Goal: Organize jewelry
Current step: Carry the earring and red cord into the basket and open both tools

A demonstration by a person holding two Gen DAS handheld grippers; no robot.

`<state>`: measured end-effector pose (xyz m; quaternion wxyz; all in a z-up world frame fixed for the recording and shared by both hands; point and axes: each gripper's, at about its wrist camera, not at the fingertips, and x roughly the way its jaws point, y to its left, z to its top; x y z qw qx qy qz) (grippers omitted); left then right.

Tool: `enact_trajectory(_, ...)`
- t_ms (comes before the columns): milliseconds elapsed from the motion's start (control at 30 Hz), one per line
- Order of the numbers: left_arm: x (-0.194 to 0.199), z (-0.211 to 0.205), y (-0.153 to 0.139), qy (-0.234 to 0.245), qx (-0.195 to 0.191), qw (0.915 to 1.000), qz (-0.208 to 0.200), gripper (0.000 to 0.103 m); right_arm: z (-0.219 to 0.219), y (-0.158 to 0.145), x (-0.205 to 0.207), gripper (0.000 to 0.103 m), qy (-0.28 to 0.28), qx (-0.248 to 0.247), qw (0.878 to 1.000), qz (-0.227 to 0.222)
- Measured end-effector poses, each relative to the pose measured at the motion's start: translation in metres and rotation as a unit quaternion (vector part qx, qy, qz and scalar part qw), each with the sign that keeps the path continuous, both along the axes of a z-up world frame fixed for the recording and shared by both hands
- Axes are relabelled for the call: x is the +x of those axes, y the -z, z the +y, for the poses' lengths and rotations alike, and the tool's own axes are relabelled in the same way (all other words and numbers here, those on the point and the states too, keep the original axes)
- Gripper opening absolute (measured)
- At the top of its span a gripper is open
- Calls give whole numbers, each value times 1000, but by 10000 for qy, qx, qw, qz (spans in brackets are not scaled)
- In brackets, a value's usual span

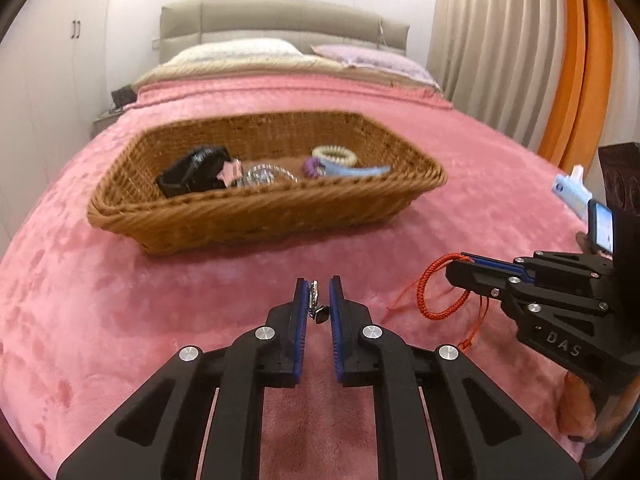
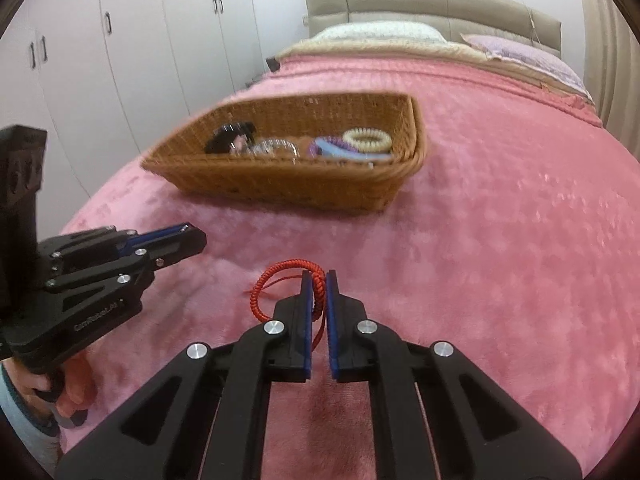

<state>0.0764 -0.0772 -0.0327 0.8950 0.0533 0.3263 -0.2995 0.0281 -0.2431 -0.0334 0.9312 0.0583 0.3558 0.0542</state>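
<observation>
Over the pink plush bedspread (image 1: pixel 120 300), your left gripper (image 1: pixel 318 300) pinches a small silver earring (image 1: pixel 315 304); your right gripper (image 2: pixel 319 292) clamps a red braided cord bracelet (image 2: pixel 280 276), brown wicker basket (image 1: pixel 256 216) ahead.

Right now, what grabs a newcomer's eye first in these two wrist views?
The brown wicker basket stands mid-bed on the fuzzy pink blanket, already holding hair ties and clips. Nearer the cameras, the right tool is shut on a red braided cord bracelet, its loop sticking out to the left. Beside it, the left tool pinches a small silver charm piece between its blue pads.
</observation>
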Motion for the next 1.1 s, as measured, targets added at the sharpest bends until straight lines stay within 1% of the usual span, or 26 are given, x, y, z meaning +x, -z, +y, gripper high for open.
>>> enact_trajectory(167,-4,7,-17,-54,-297,9995,-128,9,2,-24,-13,5,-106,168,9989,-422)
enact_trajectory(267,-5,15,-31,-52,-540,9984,-173,9,7,-48,-17,5,-88,120,9976,-674)
enact_trajectory(367,-4,20,-51,-56,-680,9970,-356,9,7,-73,-15,5,-55,132,9956,-923)
enact_trajectory(500,4,24,-78,-32,-781,9950,-617,9,5,-105,6,5,-50,184,9934,-1134)
enact_trajectory(567,14,23,-94,-46,-804,9937,-784,9,4,-122,25,5,0,136,9921,-1246)
enact_trajectory(633,26,23,-107,-70,-855,9922,-903,9,2,-134,44,5,16,173,9914,-1298)
enact_trajectory(733,48,23,-120,-106,-976,9906,-953,9,-2,-146,74,5,8,319,9908,-1312)
enact_trajectory(800,66,21,-123,-143,-1029,9903,-926,9,-2,-147,98,5,54,299,9910,-1305)
enact_trajectory(900,88,15,-116,-261,-941,9914,-868,9,-2,-135,124,5,54,278,9929,-1154)
enact_trajectory(1000,109,10,-101,-356,-891,9932,-662,9,-1,-111,152,5,136,173,9962,-838)
enact_trajectory(1100,128,10,-84,-392,-938,9940,-410,9,-3,-91,170,5,160,179,9983,-536)
